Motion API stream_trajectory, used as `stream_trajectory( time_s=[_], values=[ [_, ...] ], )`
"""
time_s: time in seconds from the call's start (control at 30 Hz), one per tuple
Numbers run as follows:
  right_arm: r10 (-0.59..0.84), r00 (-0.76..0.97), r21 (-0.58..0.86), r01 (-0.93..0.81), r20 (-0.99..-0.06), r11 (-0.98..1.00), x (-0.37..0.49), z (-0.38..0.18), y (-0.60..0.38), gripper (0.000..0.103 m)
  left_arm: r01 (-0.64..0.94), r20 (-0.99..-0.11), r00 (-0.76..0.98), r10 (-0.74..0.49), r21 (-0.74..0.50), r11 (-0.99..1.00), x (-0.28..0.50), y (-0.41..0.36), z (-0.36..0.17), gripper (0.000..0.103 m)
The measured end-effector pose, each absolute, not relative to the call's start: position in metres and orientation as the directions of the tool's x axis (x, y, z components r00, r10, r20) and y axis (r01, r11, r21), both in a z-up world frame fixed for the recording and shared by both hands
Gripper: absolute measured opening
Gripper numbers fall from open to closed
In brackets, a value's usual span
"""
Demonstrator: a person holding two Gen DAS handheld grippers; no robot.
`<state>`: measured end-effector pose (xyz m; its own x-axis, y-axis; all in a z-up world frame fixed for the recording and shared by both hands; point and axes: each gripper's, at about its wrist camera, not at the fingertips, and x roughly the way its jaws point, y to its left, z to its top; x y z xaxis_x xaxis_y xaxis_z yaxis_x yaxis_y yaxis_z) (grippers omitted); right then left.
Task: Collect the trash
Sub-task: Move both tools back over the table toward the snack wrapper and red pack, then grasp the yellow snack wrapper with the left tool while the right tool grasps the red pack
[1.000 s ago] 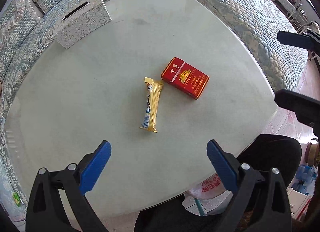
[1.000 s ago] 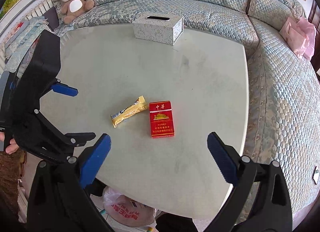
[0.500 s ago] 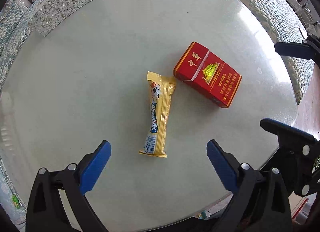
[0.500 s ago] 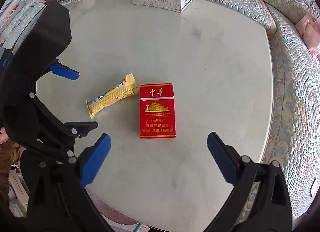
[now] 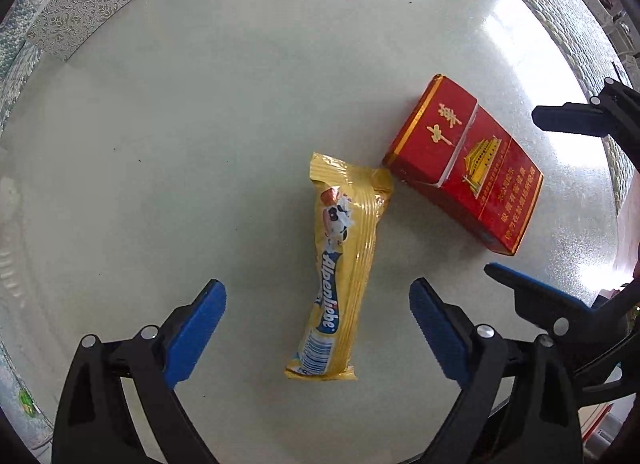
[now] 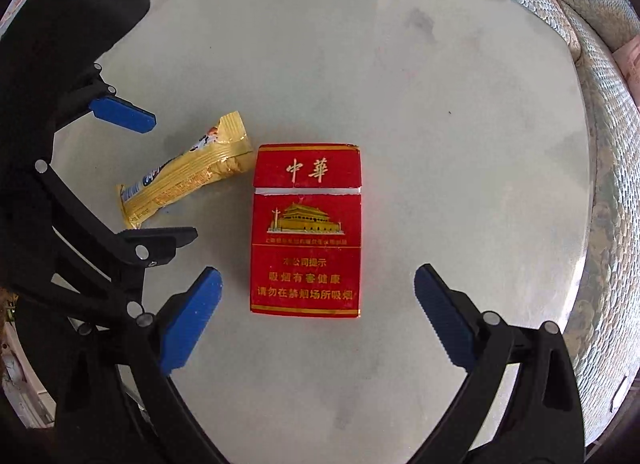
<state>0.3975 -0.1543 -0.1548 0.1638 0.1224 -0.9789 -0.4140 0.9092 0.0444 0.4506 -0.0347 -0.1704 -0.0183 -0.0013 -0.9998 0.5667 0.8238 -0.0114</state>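
Lengthwise between the released left claw (image 5: 318,296) lies the yellow wrapper (image 5: 344,268); right claw (image 6: 318,288) released too.

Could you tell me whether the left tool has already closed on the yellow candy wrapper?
No, the left tool is open, its blue pads on either side of the yellow candy wrapper, apart from it.

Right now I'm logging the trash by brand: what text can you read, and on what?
"Alpenliebe" on the yellow candy wrapper; its barcode digits are too small to read.
"中華" on the lid of the red cigarette pack.
"本公司提示", "吸烟有害健康", "请勿在禁烟场所吸烟" on the pack's lower front.
The thin line under the building picture is too blurred to read.
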Motion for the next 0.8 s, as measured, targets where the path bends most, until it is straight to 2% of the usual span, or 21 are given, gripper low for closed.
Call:
stream_trajectory(
  time_s=[0.23, 0.27, 0.3, 0.43, 0.57, 0.6, 0.8],
  values=[
    [0.103, 0.176, 0.017, -0.431, -0.979, 0.902, 0.393, -0.167, -0.151, 0.094, 0.543, -1.000, -0.020, -0.011, -0.020, 0.839, 0.462, -0.029, -0.177, 0.085],
    [0.103, 0.178, 0.015, -0.435, -0.979, 0.900, 0.392, -0.168, -0.150, 0.092, 0.542, -1.000, -0.014, -0.010, -0.016, 0.840, 0.463, -0.028, -0.177, 0.085],
    [0.104, 0.179, 0.016, -0.437, -0.978, 0.900, 0.391, -0.169, -0.150, 0.085, 0.543, -1.000, -0.011, -0.010, -0.015, 0.839, 0.463, -0.028, -0.177, 0.085],
    [0.112, 0.215, 0.000, -0.461, -0.970, 0.887, 0.384, -0.168, -0.142, 0.074, 0.536, -1.000, -0.004, -0.015, -0.014, 0.844, 0.461, -0.027, -0.176, 0.084],
    [0.120, 0.222, 0.001, -0.473, -0.968, 0.881, 0.377, -0.166, -0.137, 0.057, 0.523, -1.000, 0.003, -0.018, -0.014, 0.852, 0.456, -0.033, -0.170, 0.082],
    [0.121, 0.222, 0.003, -0.470, -0.968, 0.883, 0.376, -0.166, -0.137, 0.057, 0.523, -1.000, 0.005, -0.019, -0.014, 0.852, 0.456, -0.033, -0.169, 0.081],
    [0.118, 0.224, 0.004, -0.454, -0.967, 0.891, 0.375, -0.165, -0.138, 0.057, 0.531, -0.999, 0.019, -0.027, -0.013, 0.847, 0.444, -0.040, -0.159, 0.053]
  ],
)
